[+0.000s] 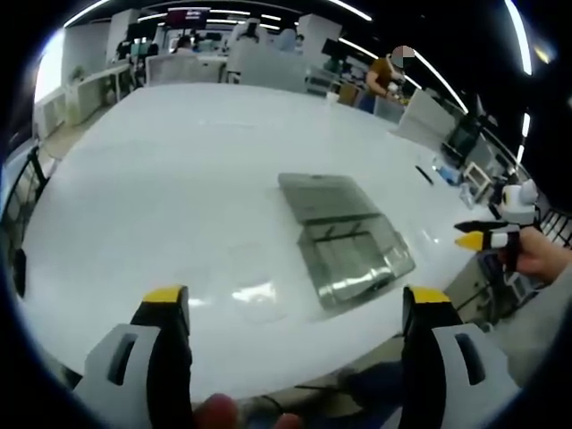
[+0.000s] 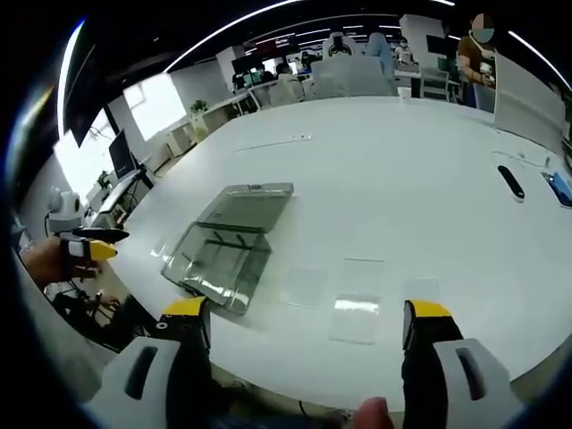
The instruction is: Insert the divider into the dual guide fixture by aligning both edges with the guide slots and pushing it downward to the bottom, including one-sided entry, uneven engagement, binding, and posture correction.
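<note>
Yellow-tipped and set wide apart, the jaws of the left hand-held gripper point(image 1: 299, 308) hold nothing and hover at the near edge of the white worktop point(image 1: 179, 179), short of the clear plastic dual guide fixture point(image 1: 344, 237). The right hand-held gripper point(image 2: 307, 322) is just as wide and just as empty, above the worktop edge with the fixture ahead and to its left. In the right gripper view the left hand-held gripper comes in low on the left, off the worktop edge beside the fixture.

Between the right hand-held gripper and the fixture lie several thin transparent rectangular divider sheets point(image 2: 355, 319), flat on the worktop and close together. One lies nearer the fixture point(image 2: 308, 288). The fixture itself is a shallow transparent tray with a flat clear panel point(image 2: 250, 204) lying against its far side.

The risks, as I judge them, begin with the pick. A clear sheet lying flat on a glossy white surface gives little edge to catch, so the jaws may skid over it, or lift two sheets at once. Held off-centre, the divider would hang tilted, enter one slot before the other and bind partway down. The fixture looks light and unclamped, so a hard push could slide or tip it unless the free hand-held gripper steadies it.
</note>
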The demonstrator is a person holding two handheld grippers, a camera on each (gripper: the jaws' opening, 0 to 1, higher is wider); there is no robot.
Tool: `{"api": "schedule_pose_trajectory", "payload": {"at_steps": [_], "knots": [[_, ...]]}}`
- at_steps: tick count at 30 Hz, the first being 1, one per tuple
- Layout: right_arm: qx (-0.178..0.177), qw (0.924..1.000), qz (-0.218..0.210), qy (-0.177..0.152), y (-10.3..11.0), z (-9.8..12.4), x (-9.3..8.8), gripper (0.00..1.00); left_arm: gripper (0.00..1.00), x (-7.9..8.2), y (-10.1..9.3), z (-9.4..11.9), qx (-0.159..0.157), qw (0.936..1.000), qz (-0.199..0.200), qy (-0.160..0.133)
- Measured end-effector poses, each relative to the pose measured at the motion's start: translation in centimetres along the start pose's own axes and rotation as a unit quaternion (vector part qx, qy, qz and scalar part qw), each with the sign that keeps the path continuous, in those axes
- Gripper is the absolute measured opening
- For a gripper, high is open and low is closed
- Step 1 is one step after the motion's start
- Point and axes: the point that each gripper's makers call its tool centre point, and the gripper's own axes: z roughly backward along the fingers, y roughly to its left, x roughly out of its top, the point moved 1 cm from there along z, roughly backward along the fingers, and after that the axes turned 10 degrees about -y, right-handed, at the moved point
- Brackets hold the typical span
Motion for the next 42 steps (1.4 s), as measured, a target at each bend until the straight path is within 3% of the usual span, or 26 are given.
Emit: {"api": "schedule_pose_trajectory", "payload": {"at_steps": [27, 42], "knots": [[0.015, 0.9998, 0.009, 0.013, -0.5, -1.6, 0.1, 0.75, 0.93, 0.1, -0.5, -0.3, -0.010, 0.9999, 0.007, -0.007], [0.012, 0.9996, 0.010, 0.025, -1.5, -2.7, -0.2, 0.58, 0.90, 0.5, -1.2, -0.6, -0.021, 0.9997, 0.002, -0.010]]}}
